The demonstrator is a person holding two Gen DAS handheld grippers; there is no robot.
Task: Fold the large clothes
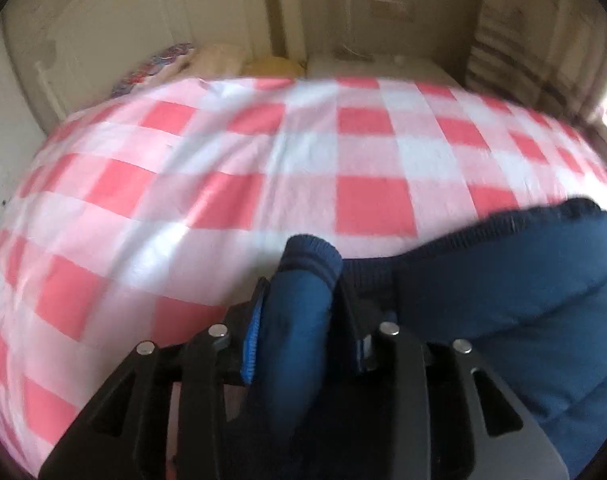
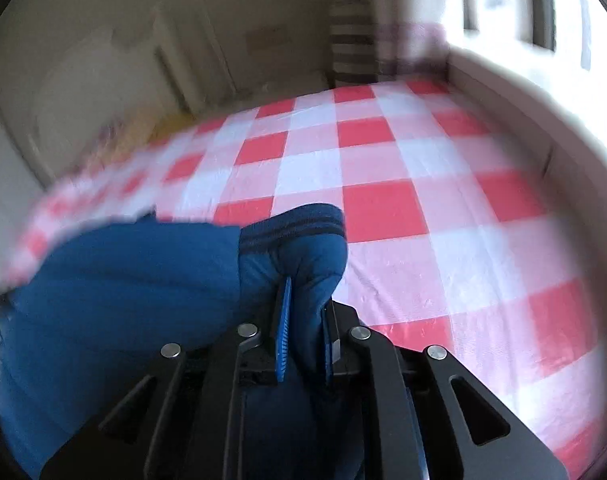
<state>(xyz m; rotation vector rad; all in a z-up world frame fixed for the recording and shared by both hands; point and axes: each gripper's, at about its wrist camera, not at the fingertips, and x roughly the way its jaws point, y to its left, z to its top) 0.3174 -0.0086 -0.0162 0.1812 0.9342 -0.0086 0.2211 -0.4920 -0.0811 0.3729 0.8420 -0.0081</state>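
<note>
From my left wrist camera I see the left gripper (image 1: pixel 303 308) clamped on a bunched, padded part of the dark blue jacket (image 1: pixel 523 320); the fabric fills the gap between the blue pads (image 1: pixel 249 344), and a ribbed knit band (image 1: pixel 311 254) with darker stripes pokes out just past the fingertips. The rest of the jacket spreads to the right of that gripper and lies on the red-and-white checked sheet (image 1: pixel 263 160) that covers the bed.

My right wrist camera shows the right gripper (image 2: pixel 305 340) with its jaws drawn in narrow, pinching another fold of the jacket (image 2: pixel 123 300) between its blue pads (image 2: pixel 283 340). Here too a ribbed striped band (image 2: pixel 295 224) sits just above the grip (it may be a cuff or the hem, I cannot say which through the blur). The bulk of the garment runs off to the left of this gripper, resting on the checked sheet (image 2: pixel 423 220).

Beyond the bed, in the left view, a pale headboard (image 1: pixel 123 20) stands at the far edge, with a patterned cushion (image 1: pixel 163 64) and something yellow (image 1: pixel 275 66) beside it. A striped curtain (image 1: pixel 515 68) hangs at the far right. The right view shows a bright window (image 2: pixel 523 0) in the upper right.
</note>
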